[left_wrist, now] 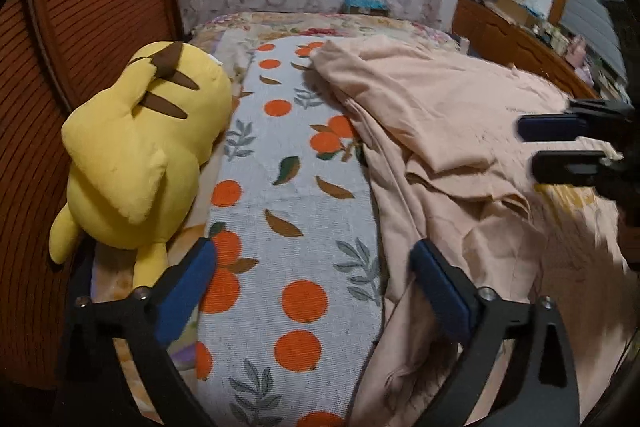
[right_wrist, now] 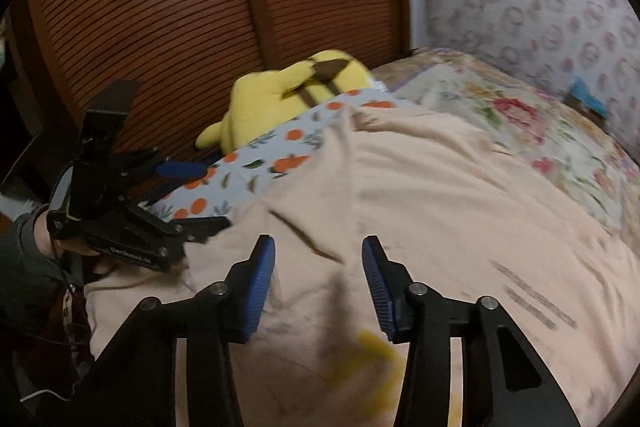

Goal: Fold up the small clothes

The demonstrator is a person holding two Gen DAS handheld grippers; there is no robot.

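- Two grippers work over a peach garment [left_wrist: 448, 131] that lies rumpled across a bed, its left edge overlapping an orange-print blanket [left_wrist: 280, 187].
- Only the left wrist view shows a wooden shelf [left_wrist: 520, 27] cluttered with small things at the far right, and the garment's folded layers bunched near the middle.
- Only the right wrist view shows a yellow print [right_wrist: 372, 351] on the garment and dark stripes [right_wrist: 528, 299] on it, plus a hand [right_wrist: 44, 235] in a grey sleeve holding the left gripper [right_wrist: 200, 195].
- Left gripper [left_wrist: 312, 283]: jaws spread wide above the blanket, nothing between them.
- Right gripper [right_wrist: 318, 279]: jaws partly parted over the garment; its pads do not pinch the cloth.
- A yellow plush toy [left_wrist: 136, 147] lies against the slatted wooden headboard [right_wrist: 160, 7].
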